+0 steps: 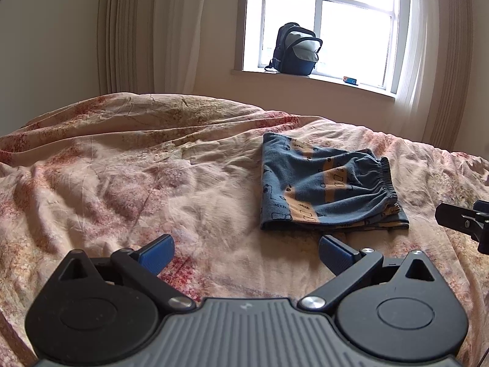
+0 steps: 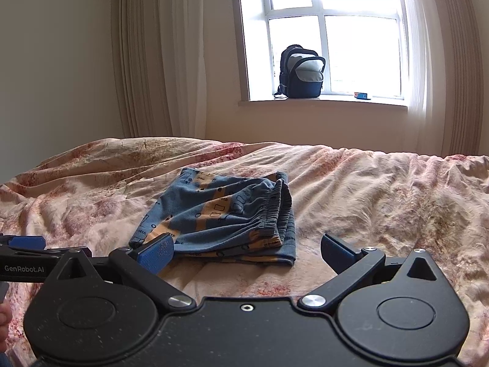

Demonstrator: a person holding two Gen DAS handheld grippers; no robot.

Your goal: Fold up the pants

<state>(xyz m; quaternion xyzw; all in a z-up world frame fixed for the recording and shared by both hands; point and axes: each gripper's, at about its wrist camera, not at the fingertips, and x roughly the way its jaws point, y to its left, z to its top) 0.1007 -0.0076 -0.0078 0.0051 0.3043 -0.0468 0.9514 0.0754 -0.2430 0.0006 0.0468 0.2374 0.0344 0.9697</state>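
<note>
Both jaws apart, empty: left gripper (image 1: 246, 255), right gripper (image 2: 247, 253). Pants (image 1: 328, 188) lie folded on the bedspread (image 1: 122, 183), at 1 o'clock from the left gripper. Risk: a blue pad (image 2: 157, 252) near the hem could snag it and undo the stack.

The left gripper (image 1: 246, 255) hovers low with its blue-padded fingers (image 1: 157, 252) spread wide, holding nothing. The right gripper (image 2: 247, 253) sits level beside it, fingers (image 2: 156, 252) likewise wide apart and empty. A bit of a hand (image 2: 4, 321) shows at the right wrist view's left edge
</note>
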